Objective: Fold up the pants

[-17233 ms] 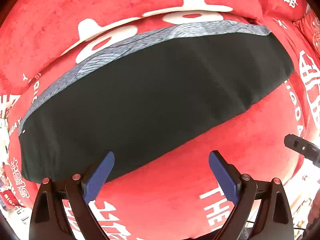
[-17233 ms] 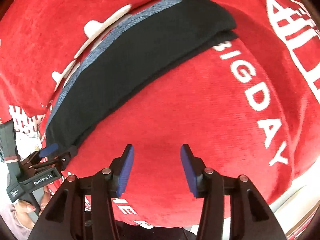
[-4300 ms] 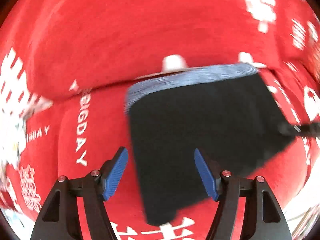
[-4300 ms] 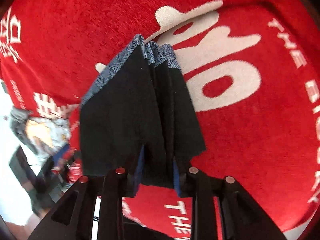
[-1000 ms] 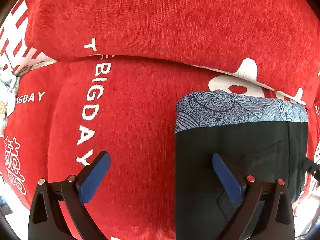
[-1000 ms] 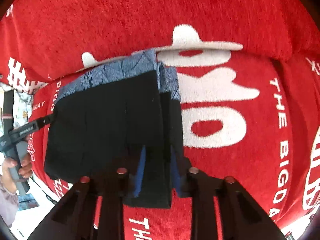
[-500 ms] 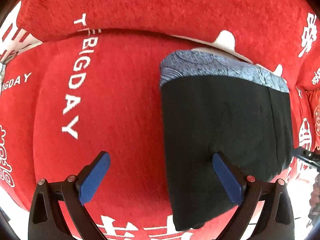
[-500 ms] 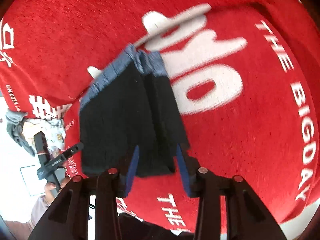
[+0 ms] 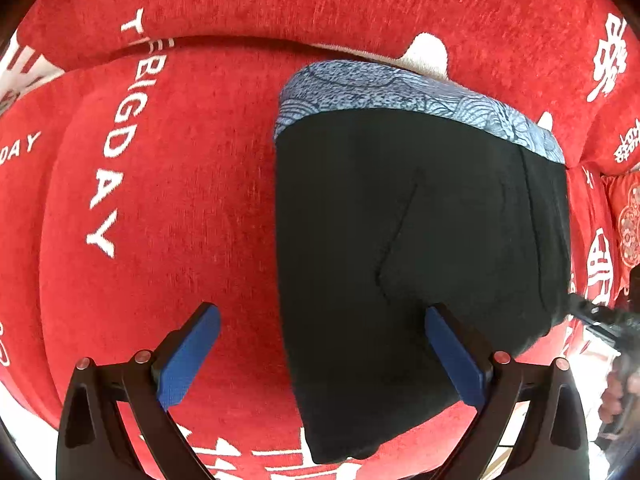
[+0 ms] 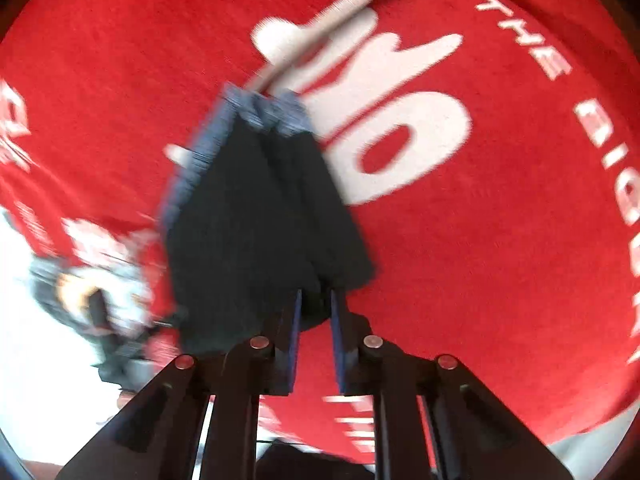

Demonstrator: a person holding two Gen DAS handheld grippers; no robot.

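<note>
The black pants (image 9: 420, 240) with a blue-grey patterned waistband (image 9: 400, 92) lie folded in a thick stack on the red sofa seat. My left gripper (image 9: 320, 344) is open and empty above the stack's near left edge. My right gripper (image 10: 316, 312) is shut on the near right corner of the pants (image 10: 256, 208), with fabric pinched between its blue pads. The right wrist view is motion-blurred. The right gripper also shows in the left wrist view (image 9: 592, 316) at the stack's right edge.
The red sofa cover (image 9: 160, 220) with white lettering spreads to the left of the stack. The sofa back (image 9: 320, 0) rises behind. A patterned red cushion (image 9: 628, 216) sits at far right. The sofa's front edge lies just below the grippers.
My right gripper has narrowed from slightly open half a second ago to clamped on the pants corner, and its view has swung. My left gripper stays open and has shifted slightly.
</note>
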